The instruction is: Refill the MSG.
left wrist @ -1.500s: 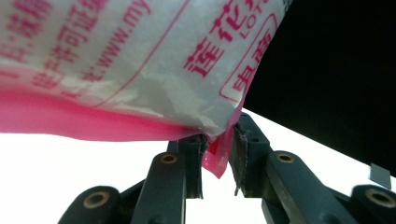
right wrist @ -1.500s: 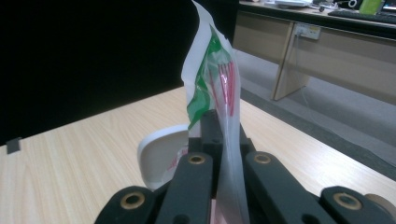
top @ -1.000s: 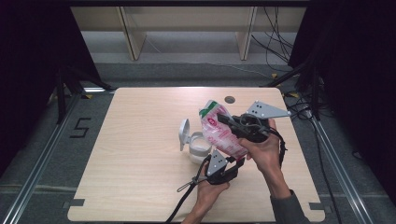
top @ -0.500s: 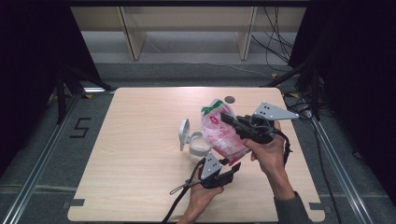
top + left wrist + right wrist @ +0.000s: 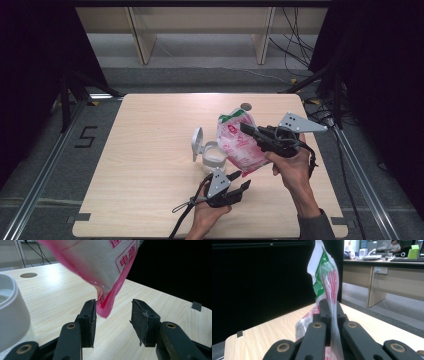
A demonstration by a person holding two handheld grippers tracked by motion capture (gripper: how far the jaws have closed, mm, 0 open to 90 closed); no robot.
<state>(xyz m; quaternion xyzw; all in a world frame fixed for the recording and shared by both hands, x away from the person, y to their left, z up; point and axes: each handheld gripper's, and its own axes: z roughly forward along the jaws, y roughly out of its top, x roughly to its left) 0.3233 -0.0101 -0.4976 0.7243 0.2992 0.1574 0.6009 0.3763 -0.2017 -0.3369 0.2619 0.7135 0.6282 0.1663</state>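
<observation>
Left gripper (image 5: 113,312) has dropped back, jaws wide under the pink bag's (image 5: 240,142) corner, while the right gripper (image 5: 331,315) stays clamped on it.

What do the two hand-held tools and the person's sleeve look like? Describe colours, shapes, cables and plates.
Both tools are black. The left tool has two flat, worn rubber pads on arms with brass-coloured rivets. The right tool has the same riveted black arms. Each carries a grey three-cornered plate and trails a black cable. A grey sleeve covers the right forearm.

High view looks down; both claw views (close) share the bag (image 5: 240,142)
</observation>
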